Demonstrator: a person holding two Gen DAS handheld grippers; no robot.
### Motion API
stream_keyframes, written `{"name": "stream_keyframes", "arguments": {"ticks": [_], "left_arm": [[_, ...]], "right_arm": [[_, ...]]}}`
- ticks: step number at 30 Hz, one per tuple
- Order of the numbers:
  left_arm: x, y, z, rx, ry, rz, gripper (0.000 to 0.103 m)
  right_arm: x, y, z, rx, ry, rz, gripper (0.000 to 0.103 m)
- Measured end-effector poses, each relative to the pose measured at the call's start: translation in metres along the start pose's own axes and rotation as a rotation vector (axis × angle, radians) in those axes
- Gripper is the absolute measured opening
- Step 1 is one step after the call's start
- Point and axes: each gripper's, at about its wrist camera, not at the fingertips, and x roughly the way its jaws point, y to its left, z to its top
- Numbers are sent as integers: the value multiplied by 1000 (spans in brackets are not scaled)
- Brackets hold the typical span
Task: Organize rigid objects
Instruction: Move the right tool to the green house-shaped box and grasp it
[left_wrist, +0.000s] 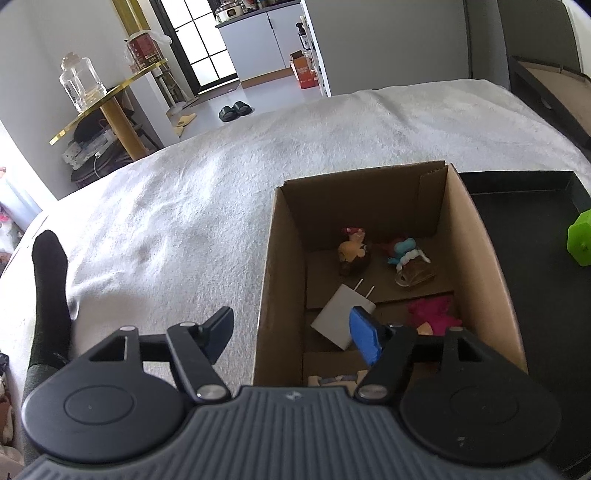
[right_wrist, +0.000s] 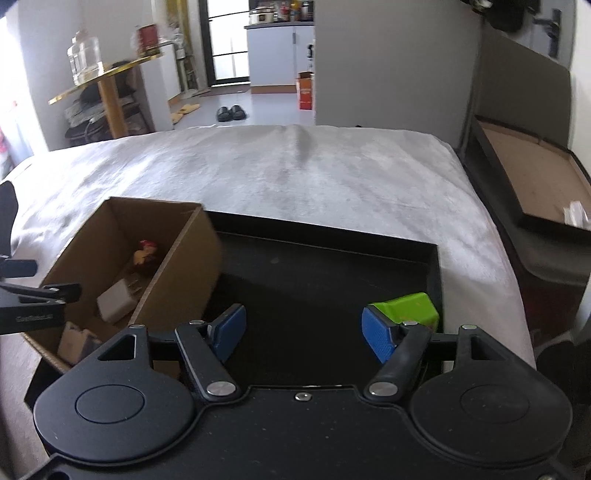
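The green block (left_wrist: 580, 238) is cut off by the left-wrist view's right edge.

The left wrist view looks steeply down, close over the cardboard box (left_wrist: 476, 236); the right wrist view sits beside it, low above the black tray (right_wrist: 436, 266). Both face the doorway (box, tray and bed shared).

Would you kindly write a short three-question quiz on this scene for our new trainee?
1. True or false: the white charger lies inside the cardboard box.
2. The green block sits in: A) the box, B) the black tray, C) the left gripper.
3. What is the state of the right gripper?

Key: 1 true. 2 B. 3 open, holding nothing.
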Motion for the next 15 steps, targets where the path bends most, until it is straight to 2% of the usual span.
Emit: {"name": "stream_keyframes", "arguments": {"ticks": [11,13,15], "left_arm": [[9,-5,2,8,9,4,73],[12,-5,2,9,12,3,73],[15,-6,3,9,17,0,74]], "right_arm": [[19,-36,-6,66,12,-61,69],[24,-40,-8,60,13,-69,67],[30,-43,-10,51,13,-77,60]]}}
